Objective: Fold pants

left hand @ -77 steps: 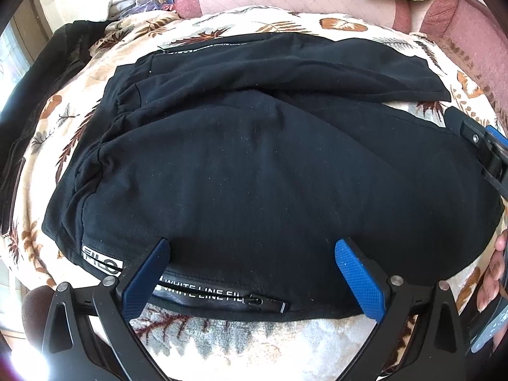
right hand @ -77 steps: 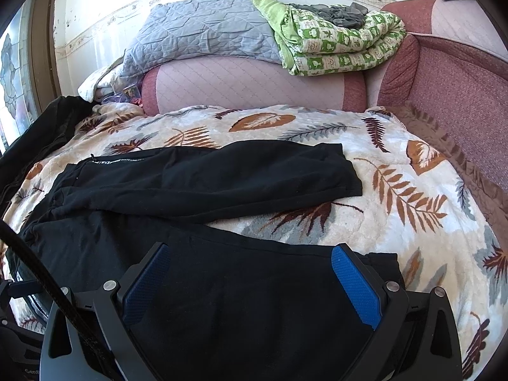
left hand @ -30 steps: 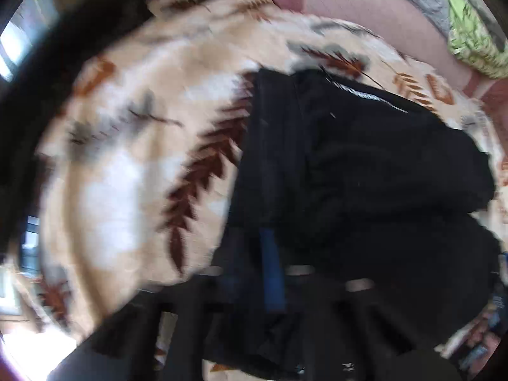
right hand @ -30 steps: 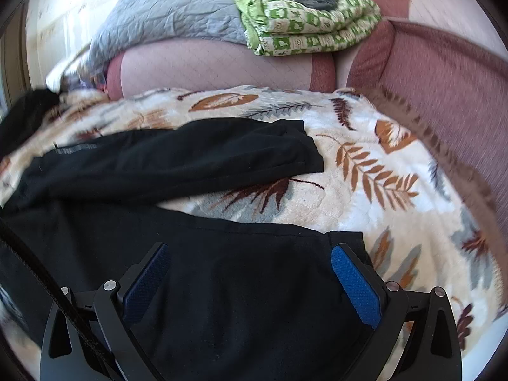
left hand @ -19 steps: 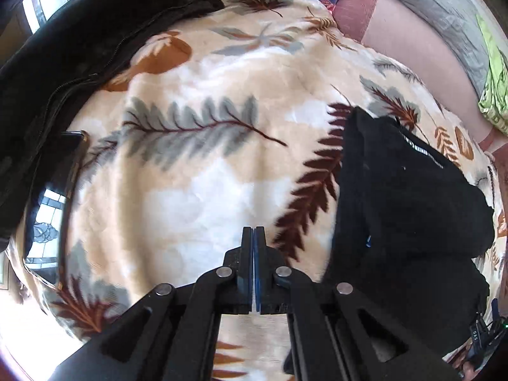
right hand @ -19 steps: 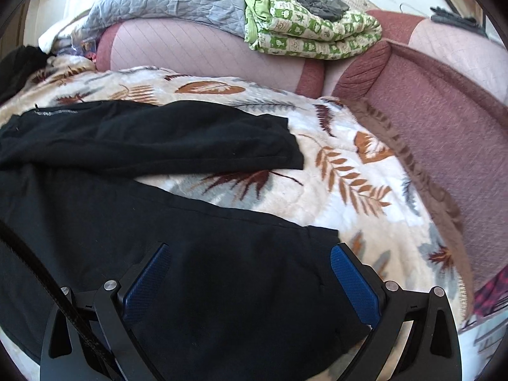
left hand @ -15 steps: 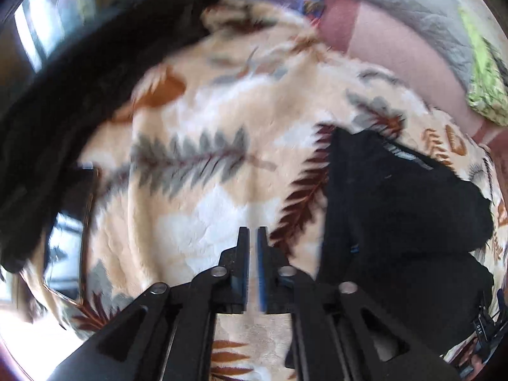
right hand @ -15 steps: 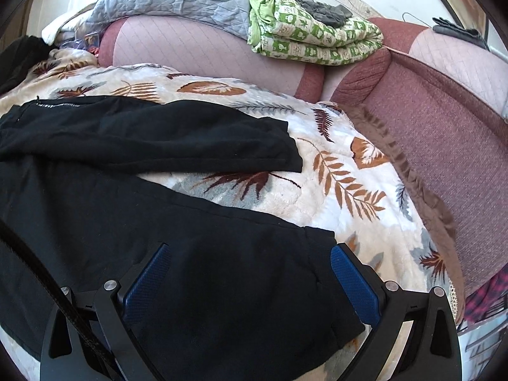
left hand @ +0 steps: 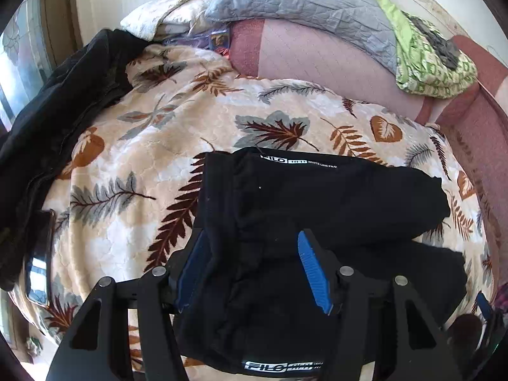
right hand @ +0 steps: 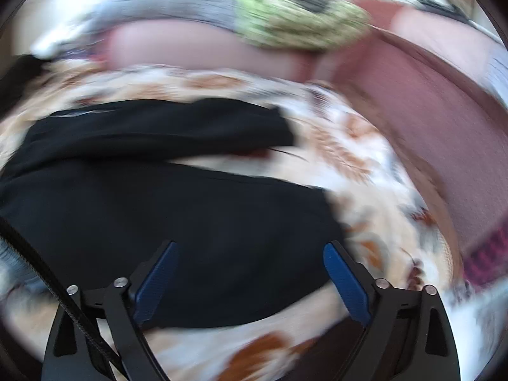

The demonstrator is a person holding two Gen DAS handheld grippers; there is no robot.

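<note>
Black pants (left hand: 317,197) with white lettering lie spread on a leaf-print blanket (left hand: 127,158). In the left wrist view my left gripper (left hand: 254,263) is open, its blue pads on either side of the bunched waistband end; it grips nothing. In the blurred right wrist view the pants (right hand: 158,206) show both legs lying apart. My right gripper (right hand: 250,276) is open and empty over the near leg's cuff end.
A black jacket (left hand: 54,101) lies along the blanket's left edge, with a dark phone (left hand: 38,254) beside it. A pink sofa back (left hand: 317,54) carries a grey quilt (left hand: 301,3) and a green patterned blanket (left hand: 428,63). The sofa arm (right hand: 428,111) rises at right.
My left gripper was shut beside the pants; it has opened and moved right over the waistband end. My right gripper stays open and is moving fast, blurring its view.
</note>
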